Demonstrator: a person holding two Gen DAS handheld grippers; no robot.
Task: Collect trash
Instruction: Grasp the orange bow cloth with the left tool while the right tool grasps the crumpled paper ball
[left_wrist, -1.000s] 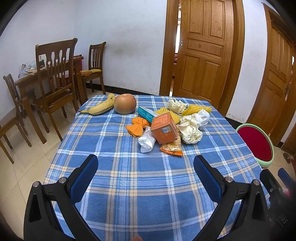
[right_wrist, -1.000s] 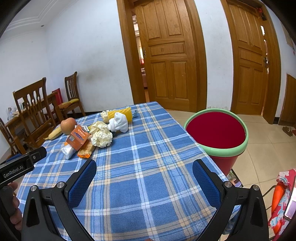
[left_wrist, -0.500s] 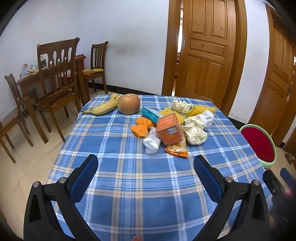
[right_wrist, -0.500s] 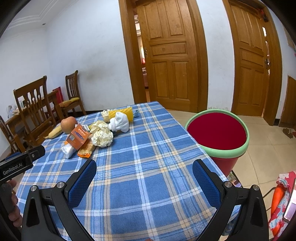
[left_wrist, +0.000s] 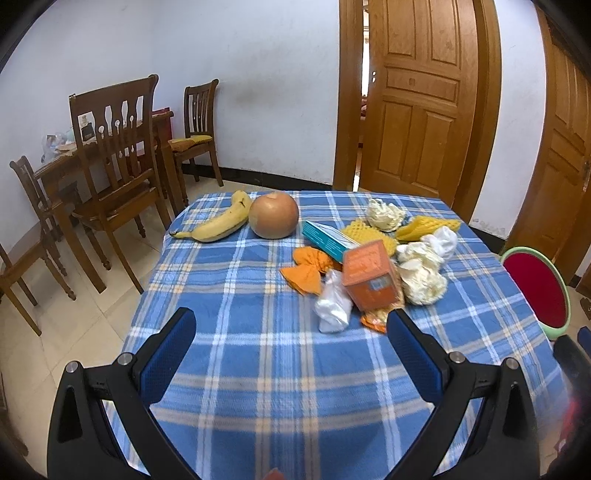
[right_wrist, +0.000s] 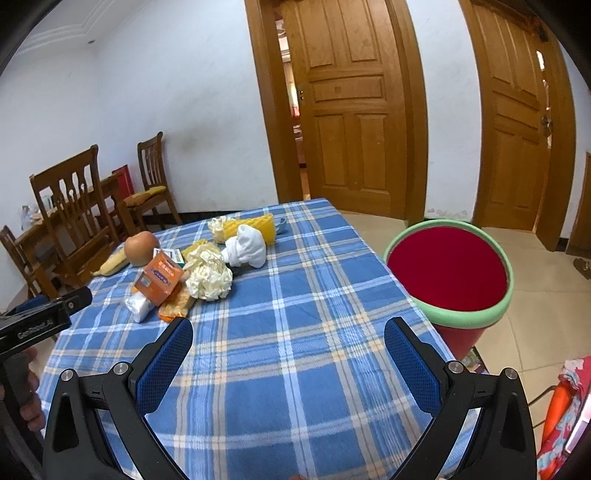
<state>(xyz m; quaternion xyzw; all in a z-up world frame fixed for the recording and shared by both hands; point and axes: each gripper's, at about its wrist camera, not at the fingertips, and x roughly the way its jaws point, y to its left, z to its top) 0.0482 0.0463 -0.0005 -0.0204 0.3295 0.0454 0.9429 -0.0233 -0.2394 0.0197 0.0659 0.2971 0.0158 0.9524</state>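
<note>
Both grippers have their jaws spread wide, nothing held – left gripper (left_wrist: 291, 332) hangs over bare plaid just short of the trash pile, with the white wad (left_wrist: 332, 308) and orange box (left_wrist: 371, 277) nearest. I'd go for the wad first and leave the banana (left_wrist: 218, 225) alone. Right gripper (right_wrist: 288, 347) is farther off. Only its view shows the red bin (right_wrist: 448, 269) properly, standing beside the table (right_wrist: 295, 295) edge.

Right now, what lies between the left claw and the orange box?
In the left wrist view, bare checked tablecloth, then a small white bag against the orange box, beyond the open left claw.
</note>
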